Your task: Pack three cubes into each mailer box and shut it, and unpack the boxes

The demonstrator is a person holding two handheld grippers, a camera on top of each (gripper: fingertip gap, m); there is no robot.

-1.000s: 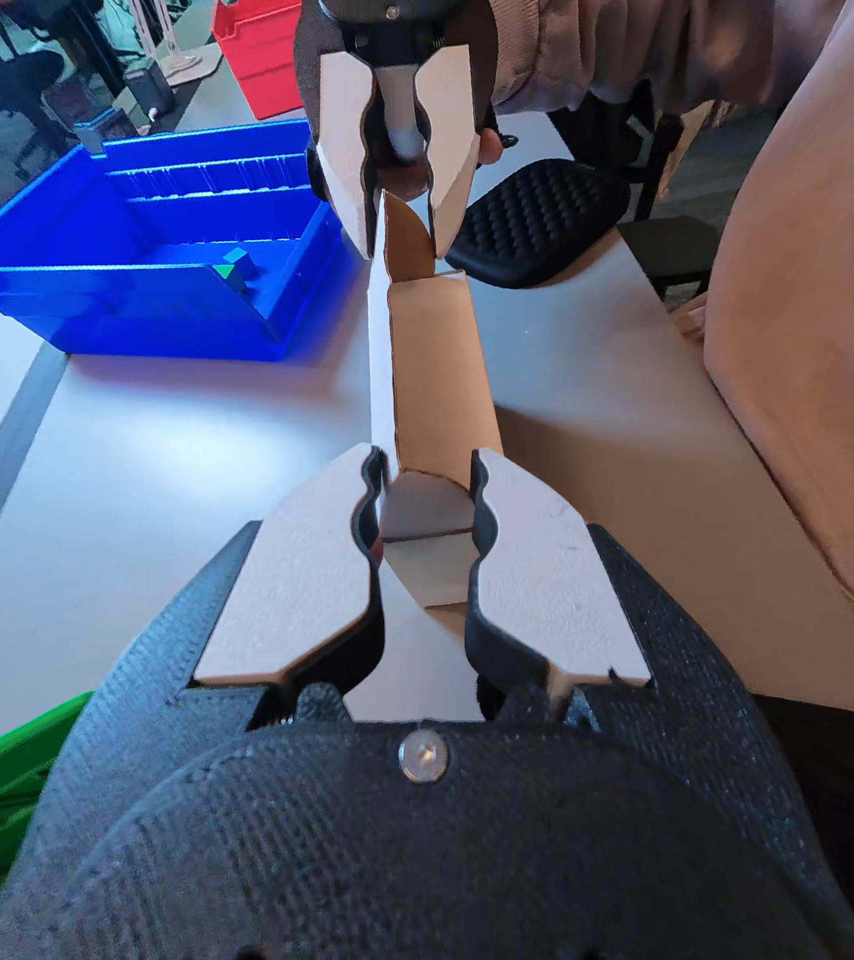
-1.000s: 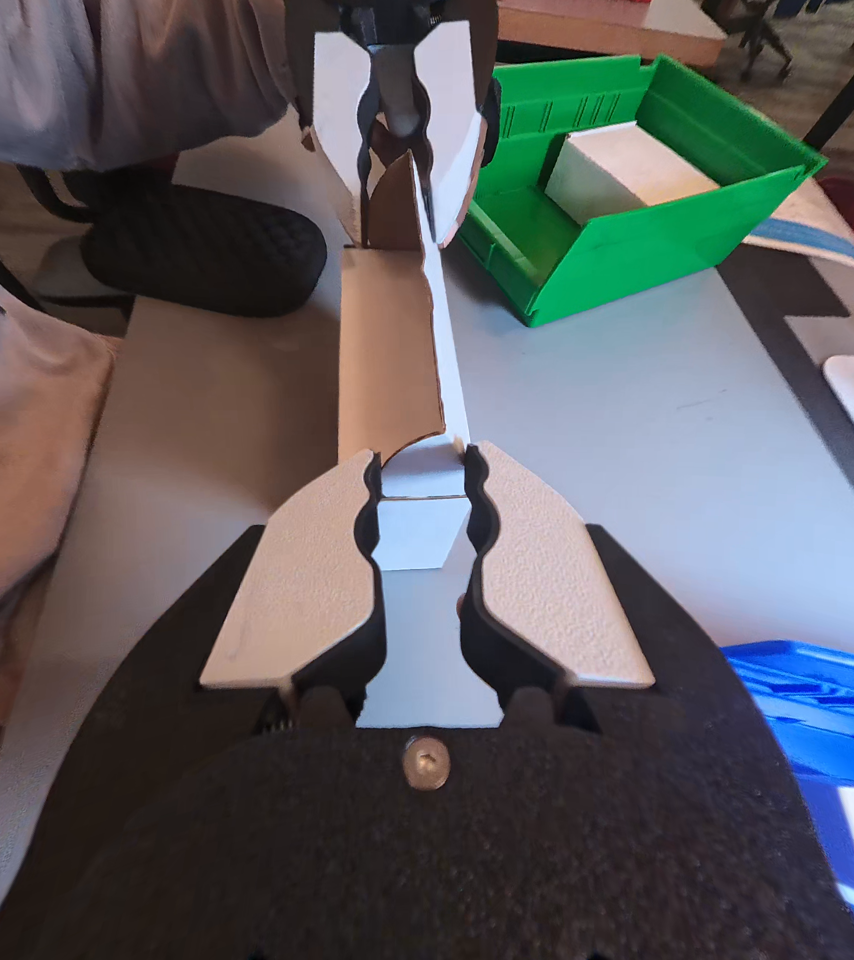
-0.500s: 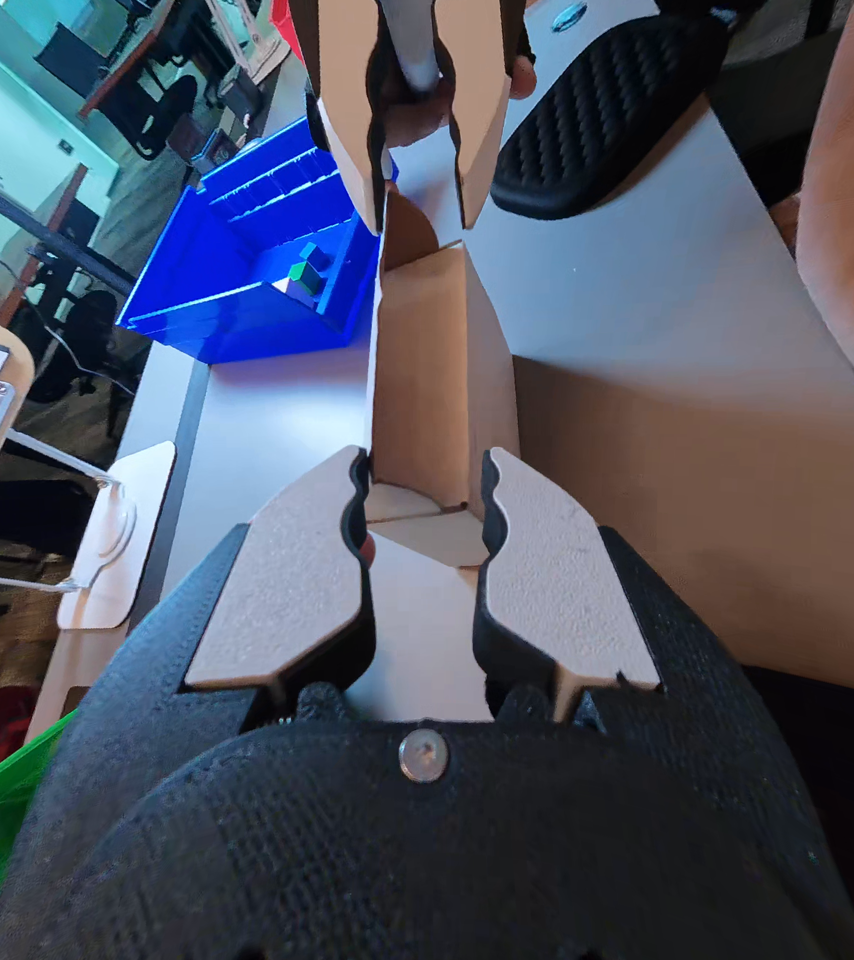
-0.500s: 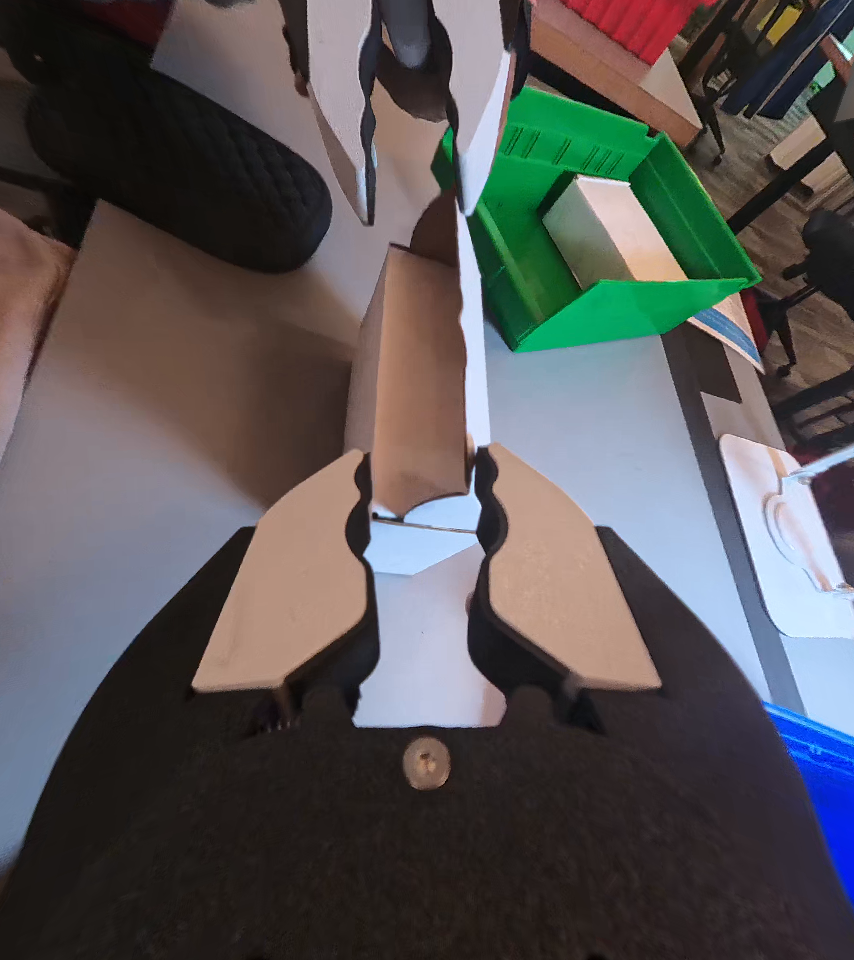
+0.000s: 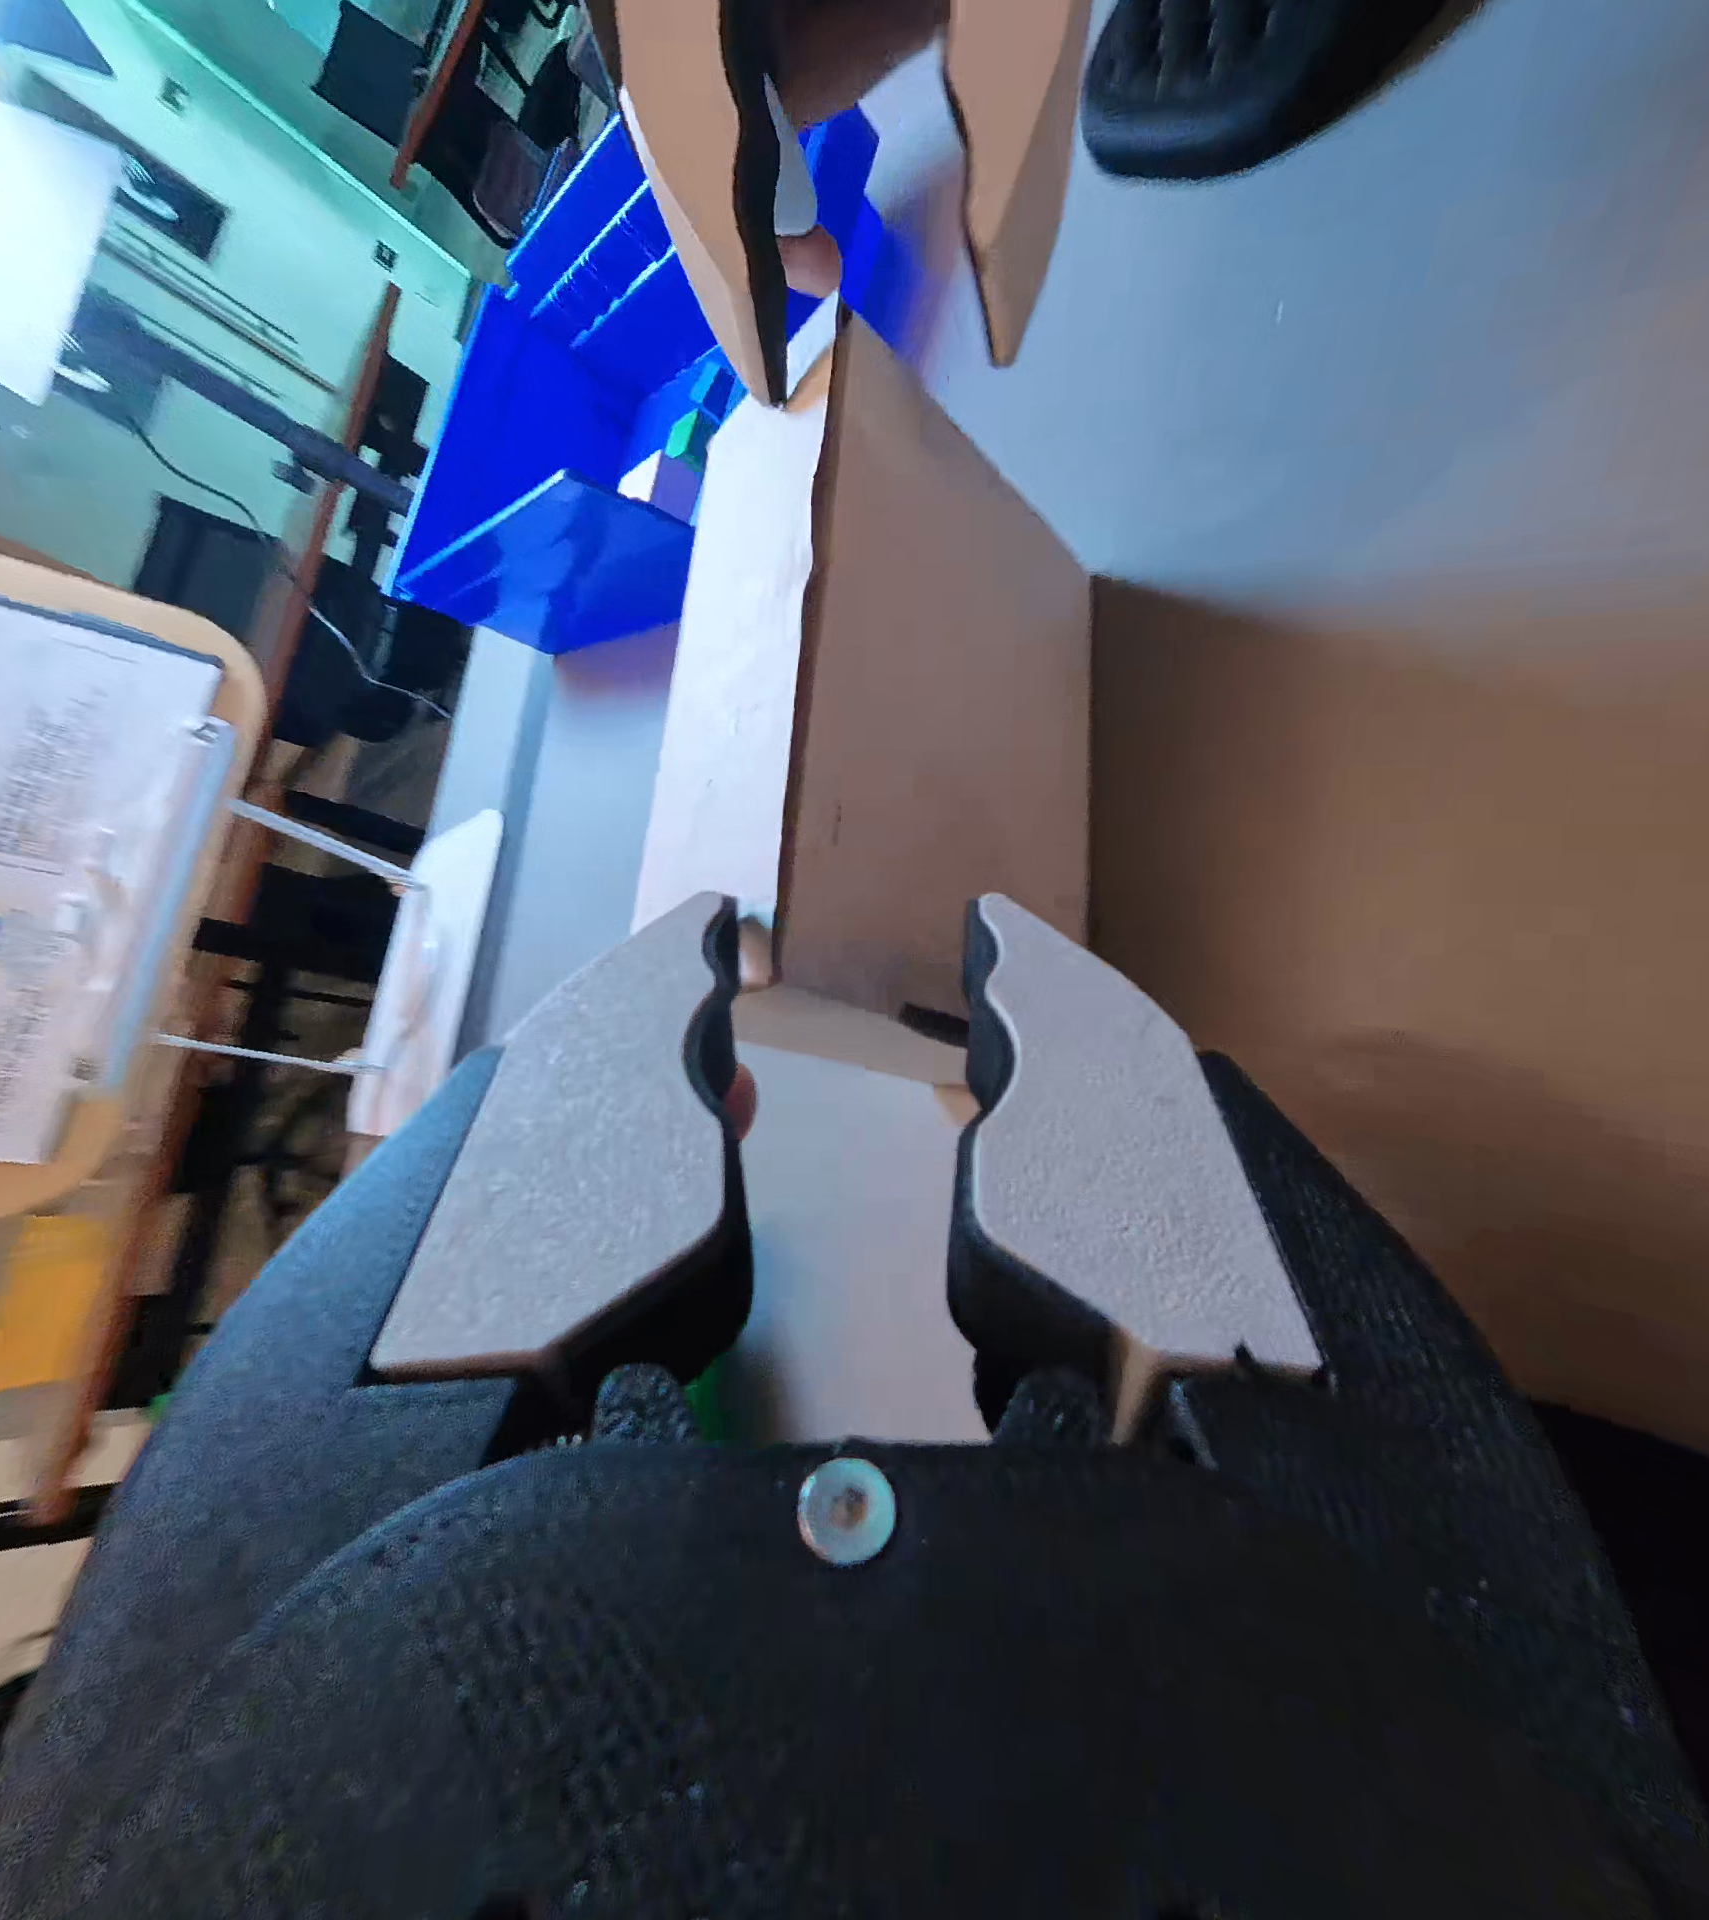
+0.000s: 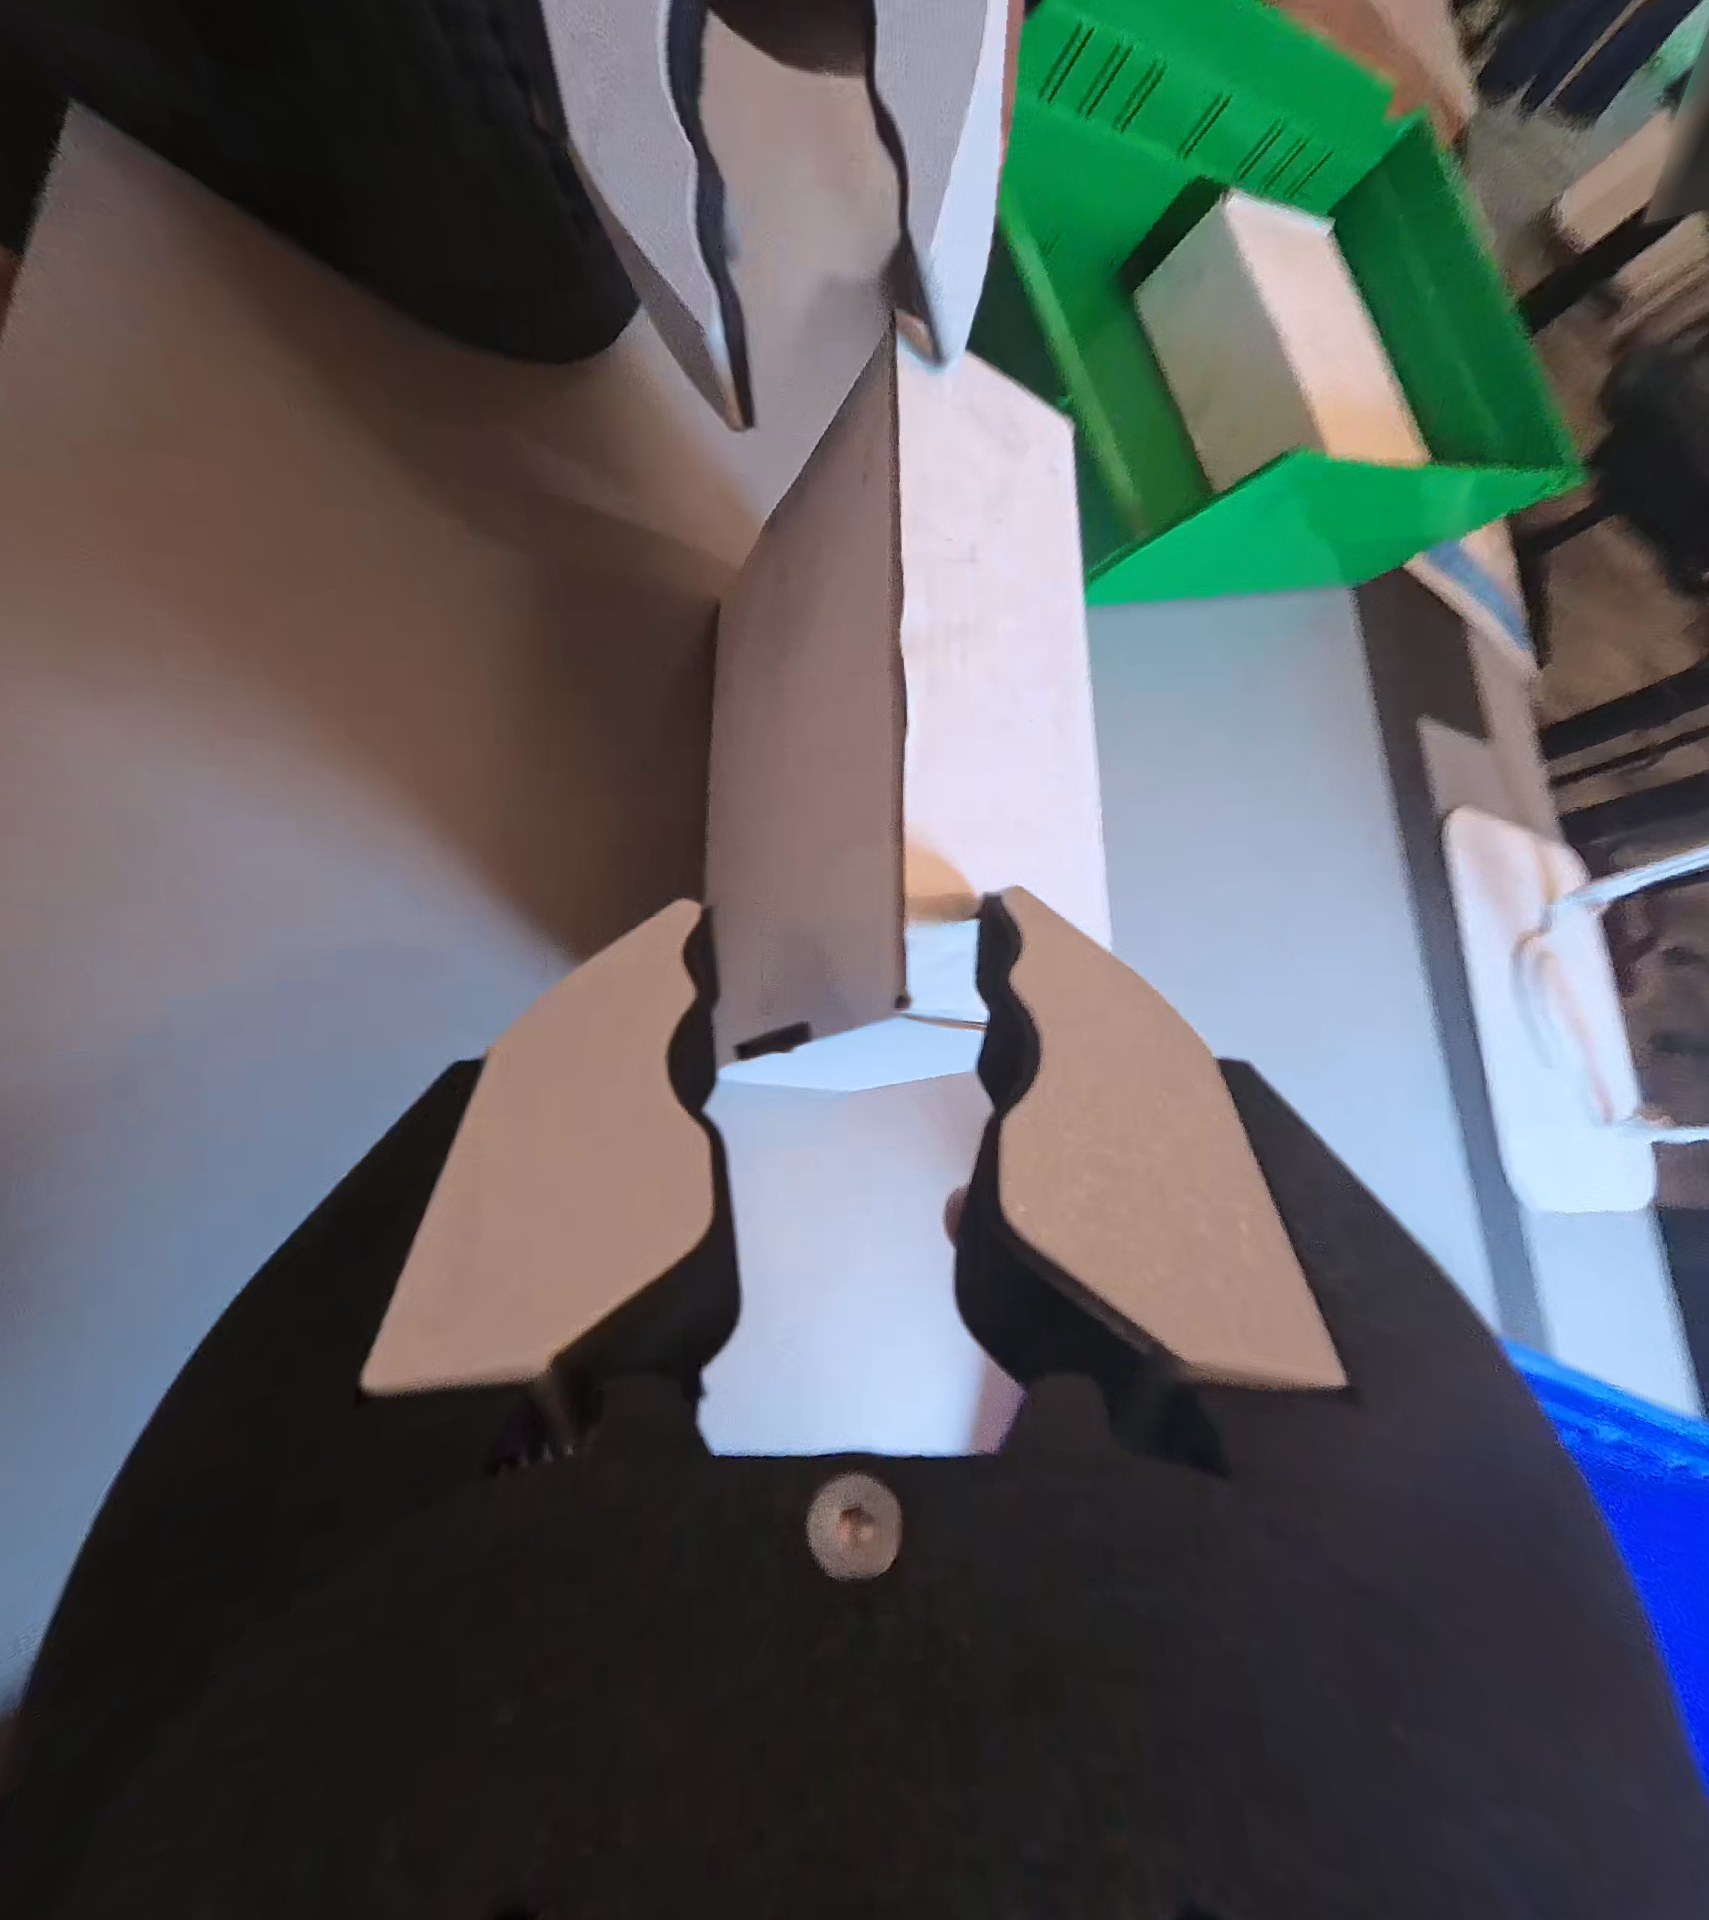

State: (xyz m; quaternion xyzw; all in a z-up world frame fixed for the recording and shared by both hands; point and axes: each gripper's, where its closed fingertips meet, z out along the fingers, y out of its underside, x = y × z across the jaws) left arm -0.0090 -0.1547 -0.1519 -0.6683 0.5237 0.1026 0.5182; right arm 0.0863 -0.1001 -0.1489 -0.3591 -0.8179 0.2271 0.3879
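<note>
We work over a pale tabletop (image 6: 258,727) with a green bin (image 6: 1349,520) at the far right of the right wrist view, one white closed box (image 6: 1276,343) inside it, and a blue bin (image 5: 538,561) at the far left of the left wrist view, where small coloured cubes (image 5: 689,431) show. Between our two grippers the mailer box (image 5: 933,748) is held up off the tabletop, lengthwise along both views, brown inside and white outside, its panel standing on edge. Our left gripper (image 5: 850,997) sits at a narrow gap with the near end flap (image 5: 845,1034) of the box between its fingers; our right gripper (image 6: 845,987) does the same at the other end, and each shows as the far gripper in the other view. Whether the fingers press the card or only bracket it, we cannot tell. We judge the box light and stiff along its panels but weak at the folds, so it will bend or skew if we twist. The end flaps close to the creases look the best hold, squeezed gently; the smooth white face may slip.
</note>
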